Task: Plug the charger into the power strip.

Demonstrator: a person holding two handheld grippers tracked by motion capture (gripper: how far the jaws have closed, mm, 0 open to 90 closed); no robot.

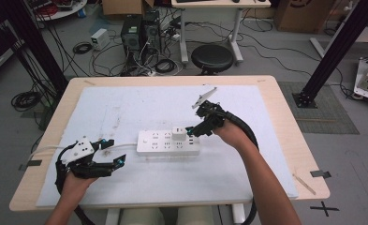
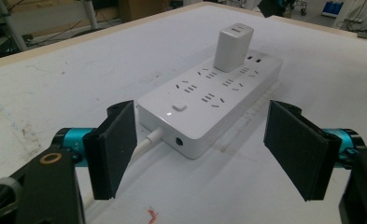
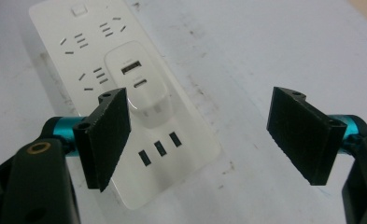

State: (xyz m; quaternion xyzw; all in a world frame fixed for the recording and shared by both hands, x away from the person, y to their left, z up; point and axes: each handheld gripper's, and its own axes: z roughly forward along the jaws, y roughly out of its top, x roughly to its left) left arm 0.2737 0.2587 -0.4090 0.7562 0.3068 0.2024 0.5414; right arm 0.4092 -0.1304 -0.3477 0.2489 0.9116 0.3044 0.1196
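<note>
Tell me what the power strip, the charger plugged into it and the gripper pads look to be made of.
Power strip: likely moulded white plastic, smooth and slightly glossy; light glints along its edges.
Charger: the same kind of white plastic, satin, with rounded corners.
Pads: black, matte, faintly grainy, probably rubber or foam sheet, on teal metal-looking rods.

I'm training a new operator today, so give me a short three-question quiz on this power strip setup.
1. True or false: the small white cube-shaped charger is plugged into the long white plastic power strip.
2. The right gripper is: A) clamped on the charger, B) open with nothing between its pads, C) shut on the strip's cable.
3. Which end of the strip faces the left gripper?

Key:
1. True; it stands upright on a socket near the strip's USB end.
2. B; the jaws stand apart just above the charger.
3. The end with the white cable and the power button.
</note>
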